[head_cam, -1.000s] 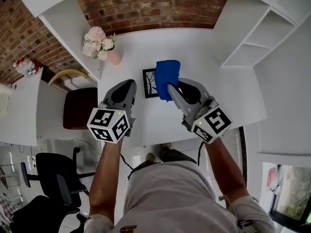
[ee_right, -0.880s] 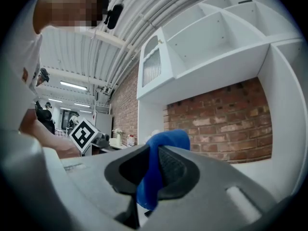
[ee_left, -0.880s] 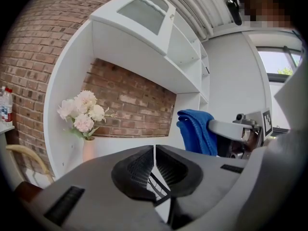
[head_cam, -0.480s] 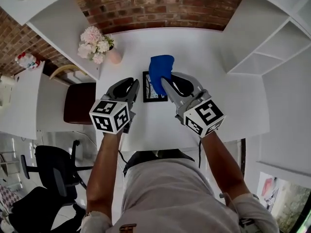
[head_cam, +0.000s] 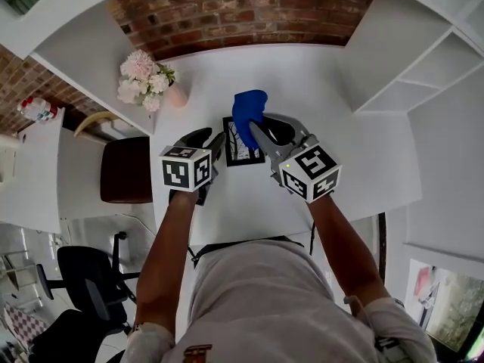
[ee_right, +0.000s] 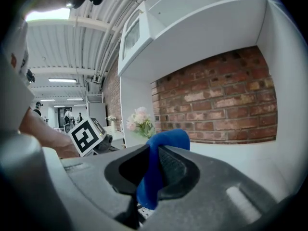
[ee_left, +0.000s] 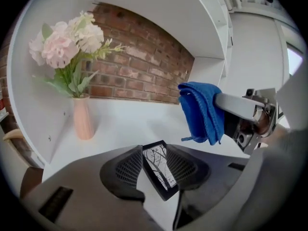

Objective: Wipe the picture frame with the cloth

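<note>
the left gripper (head_cam: 215, 144) sits just left of centre in the head view, its jaws apart and only now opening wider. in the left gripper view the black-edged picture frame (ee_left: 162, 172), with its print of bare branches, shows between those jaws low in the middle, lying on the white table (head_cam: 333, 82); the pads do not appear to press on it. the right gripper (head_cam: 258, 131) is just right of centre, its jaws closed on the blue cloth (head_cam: 248, 109). the cloth bunches over the jaw tips at the frame's upper right corner. in the left gripper view the cloth hangs at centre right, clear of the table top. a pink vase of pale flowers (head_cam: 175, 91) stands at the table's upper left, before the brick wall (head_cam: 227, 10).
</note>
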Demonstrator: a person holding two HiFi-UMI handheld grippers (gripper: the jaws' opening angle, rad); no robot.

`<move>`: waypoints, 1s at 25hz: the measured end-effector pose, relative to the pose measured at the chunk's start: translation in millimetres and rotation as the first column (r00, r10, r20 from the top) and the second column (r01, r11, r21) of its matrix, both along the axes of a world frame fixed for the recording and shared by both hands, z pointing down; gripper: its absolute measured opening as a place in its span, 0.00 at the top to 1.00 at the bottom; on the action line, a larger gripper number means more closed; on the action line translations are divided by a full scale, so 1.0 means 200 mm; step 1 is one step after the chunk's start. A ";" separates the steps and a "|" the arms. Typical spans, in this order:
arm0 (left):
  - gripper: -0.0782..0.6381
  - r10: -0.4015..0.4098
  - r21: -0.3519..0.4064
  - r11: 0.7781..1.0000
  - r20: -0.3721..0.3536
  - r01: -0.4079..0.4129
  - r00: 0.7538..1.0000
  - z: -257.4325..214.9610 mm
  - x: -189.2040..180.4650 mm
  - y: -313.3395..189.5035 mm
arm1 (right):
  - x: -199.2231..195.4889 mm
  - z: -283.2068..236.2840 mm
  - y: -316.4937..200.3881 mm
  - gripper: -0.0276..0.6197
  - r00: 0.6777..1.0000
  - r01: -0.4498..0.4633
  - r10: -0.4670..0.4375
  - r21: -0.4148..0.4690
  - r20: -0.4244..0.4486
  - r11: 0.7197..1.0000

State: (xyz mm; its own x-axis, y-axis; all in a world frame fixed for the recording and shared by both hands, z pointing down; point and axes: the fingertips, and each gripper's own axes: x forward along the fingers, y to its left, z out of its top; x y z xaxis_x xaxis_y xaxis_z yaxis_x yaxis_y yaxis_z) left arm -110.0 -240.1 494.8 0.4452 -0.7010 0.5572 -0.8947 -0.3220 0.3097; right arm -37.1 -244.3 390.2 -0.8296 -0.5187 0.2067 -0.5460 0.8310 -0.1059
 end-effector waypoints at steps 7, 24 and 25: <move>0.68 0.052 -0.126 0.991 0.043 -0.046 0.998 0.21 -0.02 -0.03 | -0.11 0.20 -0.08 0.89 0.996 0.005 -0.013 -0.089 -0.090 0.996; 0.64 0.118 -0.272 0.958 0.082 -0.091 0.990 0.46 -0.01 -0.05 | -0.33 0.68 -0.21 0.89 0.943 0.022 -0.119 -0.299 -0.311 0.954; 0.63 0.117 -0.274 0.957 0.080 -0.091 0.990 0.47 -0.01 -0.05 | -0.33 0.70 -0.21 0.89 0.940 0.021 -0.124 -0.306 -0.318 0.952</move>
